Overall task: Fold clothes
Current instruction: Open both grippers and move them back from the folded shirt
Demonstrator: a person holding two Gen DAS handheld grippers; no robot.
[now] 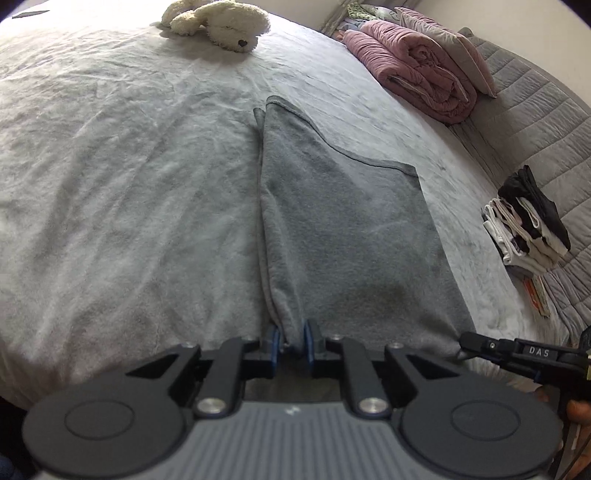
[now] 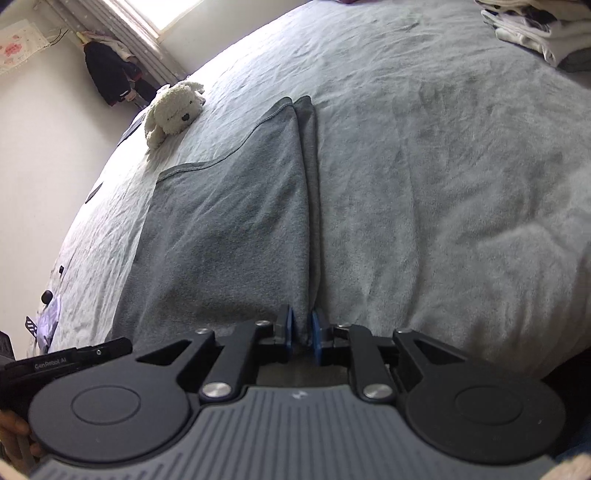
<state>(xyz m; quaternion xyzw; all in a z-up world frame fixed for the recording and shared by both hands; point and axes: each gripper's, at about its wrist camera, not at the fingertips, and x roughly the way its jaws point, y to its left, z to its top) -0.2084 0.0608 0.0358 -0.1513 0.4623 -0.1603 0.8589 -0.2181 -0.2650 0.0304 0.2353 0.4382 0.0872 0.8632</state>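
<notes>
A dark grey towel-like cloth lies folded on the pale grey bed, stretching away from both grippers. My left gripper is shut on the cloth's near left corner, with fabric bunched between its blue pads. My right gripper is shut on the near right corner of the same cloth. The right gripper's black body shows at the lower right edge of the left wrist view. The left gripper's body shows at the lower left of the right wrist view. The cloth's far end tapers to a narrow folded tip.
A cream plush toy lies at the far side of the bed. Rolled pink bedding and pillows sit at the far right. A stack of folded clothes rests on the quilted grey edge. Dark clothes hang by the window.
</notes>
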